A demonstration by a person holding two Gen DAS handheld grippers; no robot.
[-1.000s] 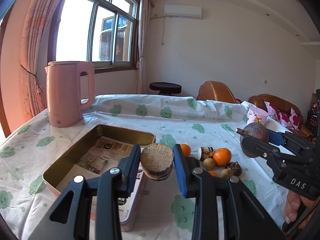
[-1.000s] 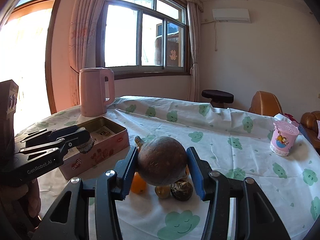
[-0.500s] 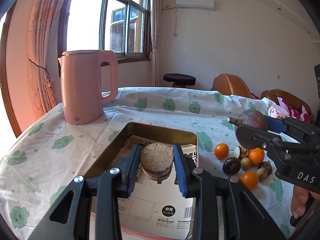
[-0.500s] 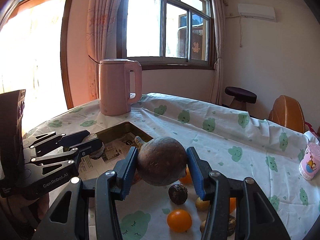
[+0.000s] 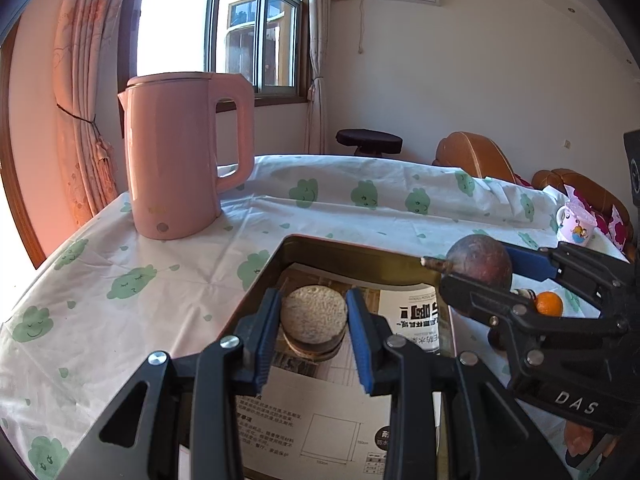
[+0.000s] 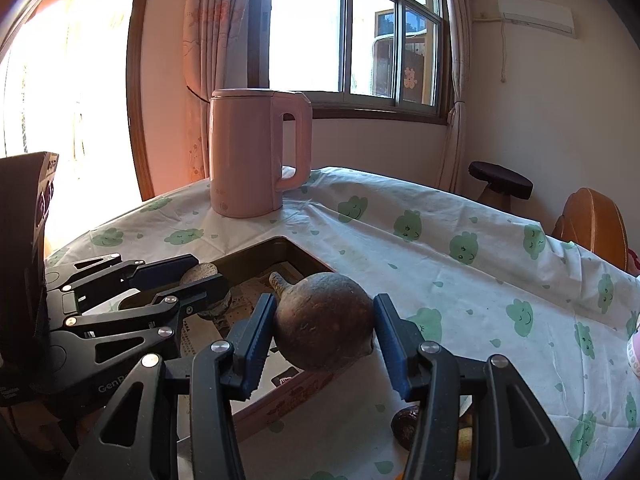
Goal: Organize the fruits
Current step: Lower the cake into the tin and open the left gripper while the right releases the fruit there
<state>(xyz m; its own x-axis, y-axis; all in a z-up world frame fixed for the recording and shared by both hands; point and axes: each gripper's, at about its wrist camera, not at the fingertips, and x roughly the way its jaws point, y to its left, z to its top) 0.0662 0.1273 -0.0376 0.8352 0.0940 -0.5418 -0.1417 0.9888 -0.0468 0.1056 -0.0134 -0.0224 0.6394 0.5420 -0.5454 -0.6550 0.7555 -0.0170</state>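
A flat round rough-topped fruit (image 5: pixel 314 318) is clamped between the blue fingers of the left gripper (image 5: pixel 314 322) over the paper-lined metal tin (image 5: pixel 344 246) on the bench (image 5: pixel 160 280). A large round brown fruit (image 6: pixel 324 320) is held fast by the right gripper (image 6: pixel 324 322) above the tin's near right edge. A pink kettle (image 5: pixel 176 156) is seen far left of the tin, and an orange (image 5: pixel 549 303) to its right.

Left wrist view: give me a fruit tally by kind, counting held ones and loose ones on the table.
Flat rough-topped fruit, gripped by the left gripper over the tin: 1
Dark round fruit, gripped by the right gripper: 1
Orange, on the table: 1
Total: 3 plainly visible; other loose pieces are hidden behind the right gripper.
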